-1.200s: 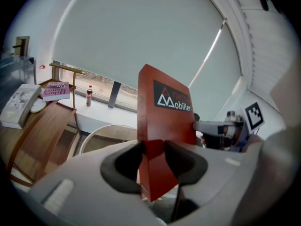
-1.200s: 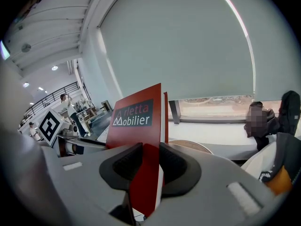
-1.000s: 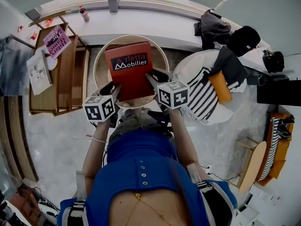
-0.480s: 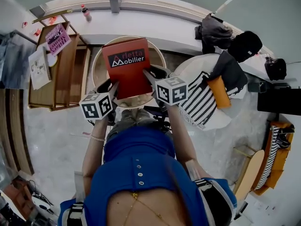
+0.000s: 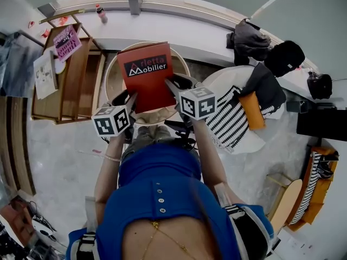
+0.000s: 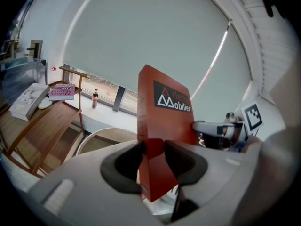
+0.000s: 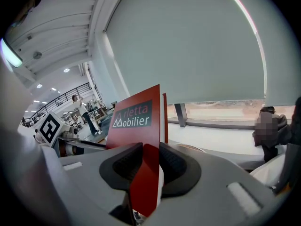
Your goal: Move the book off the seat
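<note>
A red book (image 5: pixel 147 76) with a dark title band is held up above a round tan seat (image 5: pixel 115 76) in the head view. My left gripper (image 5: pixel 130 97) is shut on the book's near left edge. My right gripper (image 5: pixel 172 89) is shut on its near right edge. In the left gripper view the book (image 6: pixel 160 107) stands upright between the dark pads (image 6: pixel 129 161), spine side toward me. In the right gripper view the book (image 7: pixel 136 114) rises between the pads (image 7: pixel 127 161), cover facing left.
A wooden shelf unit (image 5: pixel 76 75) with magazines (image 5: pixel 65 41) stands left of the seat. A white chair (image 5: pixel 238 110) with a striped cushion and dark clothes is to the right. A white window ledge (image 5: pixel 179 28) with a bottle (image 5: pixel 101 12) runs behind.
Both grippers have carried the book a little up and away from me over the seat. Their grip has not changed.
</note>
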Available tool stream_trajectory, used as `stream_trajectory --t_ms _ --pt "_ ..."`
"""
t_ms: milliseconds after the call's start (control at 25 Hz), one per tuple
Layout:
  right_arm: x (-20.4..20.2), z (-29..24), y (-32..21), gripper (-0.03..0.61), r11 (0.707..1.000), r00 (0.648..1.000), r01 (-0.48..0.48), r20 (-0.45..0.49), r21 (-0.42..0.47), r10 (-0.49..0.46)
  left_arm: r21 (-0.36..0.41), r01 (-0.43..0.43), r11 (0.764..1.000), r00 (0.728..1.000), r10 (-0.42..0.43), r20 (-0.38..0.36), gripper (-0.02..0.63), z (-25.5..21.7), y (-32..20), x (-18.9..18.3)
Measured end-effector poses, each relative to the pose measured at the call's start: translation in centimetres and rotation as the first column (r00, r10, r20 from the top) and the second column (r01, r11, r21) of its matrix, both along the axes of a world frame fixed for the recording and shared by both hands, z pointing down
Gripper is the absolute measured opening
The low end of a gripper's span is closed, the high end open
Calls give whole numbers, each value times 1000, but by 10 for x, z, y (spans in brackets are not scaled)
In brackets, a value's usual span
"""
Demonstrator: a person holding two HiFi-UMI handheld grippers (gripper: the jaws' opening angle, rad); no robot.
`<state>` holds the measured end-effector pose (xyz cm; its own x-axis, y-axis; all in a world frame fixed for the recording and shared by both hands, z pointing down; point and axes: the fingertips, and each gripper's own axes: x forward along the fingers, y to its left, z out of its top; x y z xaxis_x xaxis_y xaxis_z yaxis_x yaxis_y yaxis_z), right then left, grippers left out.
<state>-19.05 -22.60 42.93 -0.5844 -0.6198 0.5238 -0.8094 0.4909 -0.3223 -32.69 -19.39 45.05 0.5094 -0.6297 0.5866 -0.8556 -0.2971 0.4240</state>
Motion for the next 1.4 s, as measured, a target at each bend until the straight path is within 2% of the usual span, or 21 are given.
stream_trajectory --t_ms 1400 --pt "0 34 -34 106 996 999 37 2 -82 -37 -93 25 995 1000 -24 9 149 32 -29 1"
